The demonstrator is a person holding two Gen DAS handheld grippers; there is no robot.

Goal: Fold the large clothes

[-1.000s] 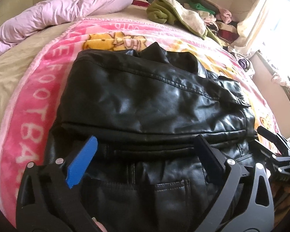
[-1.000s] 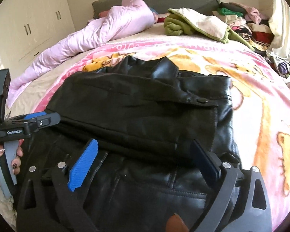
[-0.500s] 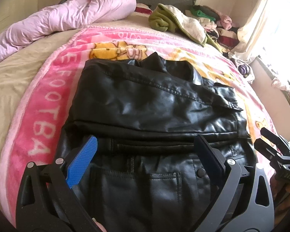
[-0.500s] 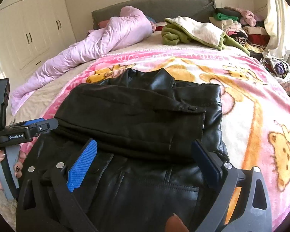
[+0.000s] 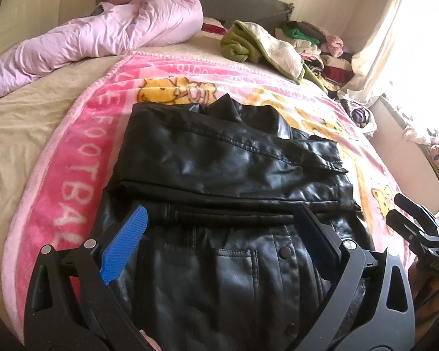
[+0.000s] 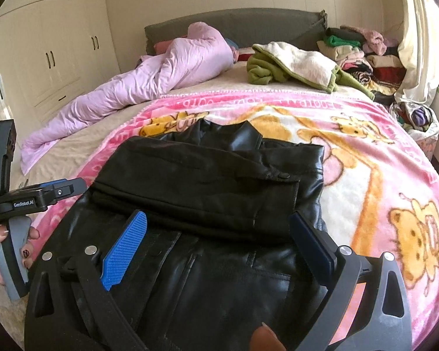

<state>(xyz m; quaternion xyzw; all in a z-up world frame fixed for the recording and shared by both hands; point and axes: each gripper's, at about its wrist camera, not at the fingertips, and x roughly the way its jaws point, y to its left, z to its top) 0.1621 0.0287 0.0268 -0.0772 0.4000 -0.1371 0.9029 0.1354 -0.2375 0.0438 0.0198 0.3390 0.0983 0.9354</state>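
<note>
Black leather jacket [image 5: 228, 181] lying part-folded on pink blanket [image 5: 73, 158], at 12 o'clock from both grippers. Left gripper [image 5: 219, 231] and right gripper [image 6: 216, 234]: jaws wide open, holding nothing, above jacket's near half.

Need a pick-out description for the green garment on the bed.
On the bed, go past the pink cartoon blanket toward the grey headboard. The olive-green garment lies crumpled right of the lilac duvet; only it shows a cream fleece lining.
</note>
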